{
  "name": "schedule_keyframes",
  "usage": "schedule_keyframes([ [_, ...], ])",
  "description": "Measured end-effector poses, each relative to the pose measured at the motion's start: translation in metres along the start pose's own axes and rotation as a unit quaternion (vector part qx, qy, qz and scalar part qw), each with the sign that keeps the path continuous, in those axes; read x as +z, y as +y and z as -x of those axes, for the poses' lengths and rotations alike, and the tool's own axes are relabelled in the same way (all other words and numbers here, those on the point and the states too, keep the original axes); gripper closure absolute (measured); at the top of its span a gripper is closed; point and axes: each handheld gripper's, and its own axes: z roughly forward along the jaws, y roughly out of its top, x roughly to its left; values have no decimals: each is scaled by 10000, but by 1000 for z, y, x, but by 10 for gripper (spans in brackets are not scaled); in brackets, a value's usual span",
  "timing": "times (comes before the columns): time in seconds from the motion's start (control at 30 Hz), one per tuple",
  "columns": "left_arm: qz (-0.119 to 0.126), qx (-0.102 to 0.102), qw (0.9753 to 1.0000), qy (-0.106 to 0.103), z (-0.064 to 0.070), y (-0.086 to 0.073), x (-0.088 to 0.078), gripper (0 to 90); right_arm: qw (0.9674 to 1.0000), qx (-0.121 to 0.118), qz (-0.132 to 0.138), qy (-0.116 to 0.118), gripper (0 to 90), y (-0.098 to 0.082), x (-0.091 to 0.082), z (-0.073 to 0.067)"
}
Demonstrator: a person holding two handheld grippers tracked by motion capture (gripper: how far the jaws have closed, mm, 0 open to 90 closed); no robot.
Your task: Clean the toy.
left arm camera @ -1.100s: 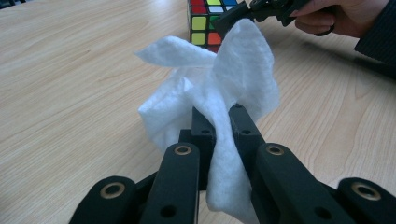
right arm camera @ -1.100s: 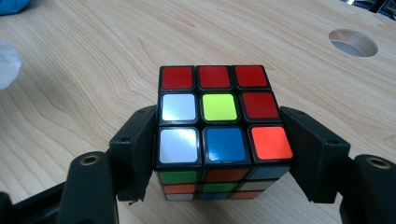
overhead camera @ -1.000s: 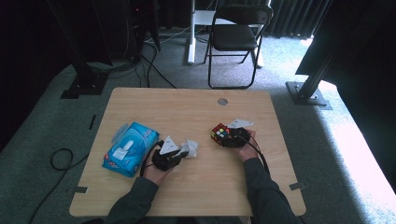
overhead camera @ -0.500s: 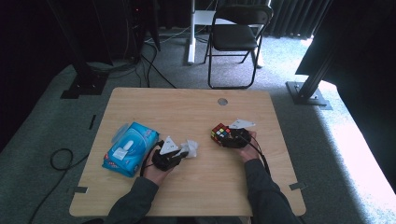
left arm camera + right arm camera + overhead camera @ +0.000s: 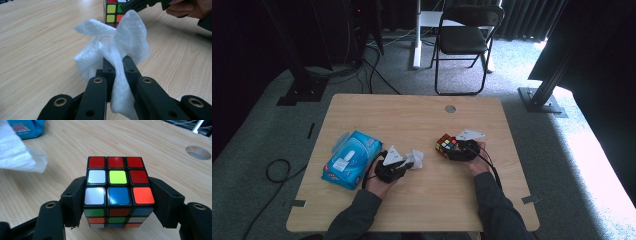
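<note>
Nearest us, the left gripper [image 5: 404,165] pinches one white wipe [image 5: 117,47] between its closed jaws, the wipe bunched just above the table [image 5: 412,115]. Beyond it, the right gripper [image 5: 117,202] clamps one puzzle cube [image 5: 117,187] by two opposite sides, resting on the wood. To wipe the cube well, we judge that we should hold it steady and sweep the wipe's loose end across its top face. Farther left lies one blue wipe pack [image 5: 350,159]; behind the table stands one folding chair [image 5: 464,42].
</note>
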Motion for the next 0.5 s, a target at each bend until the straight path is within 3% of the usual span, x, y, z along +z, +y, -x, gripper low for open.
schedule_keyframes([
  [0.5,21,-18,10000,28,-1,1,-2,834,9993,-185,142,279,341,2,-11,-18],
])
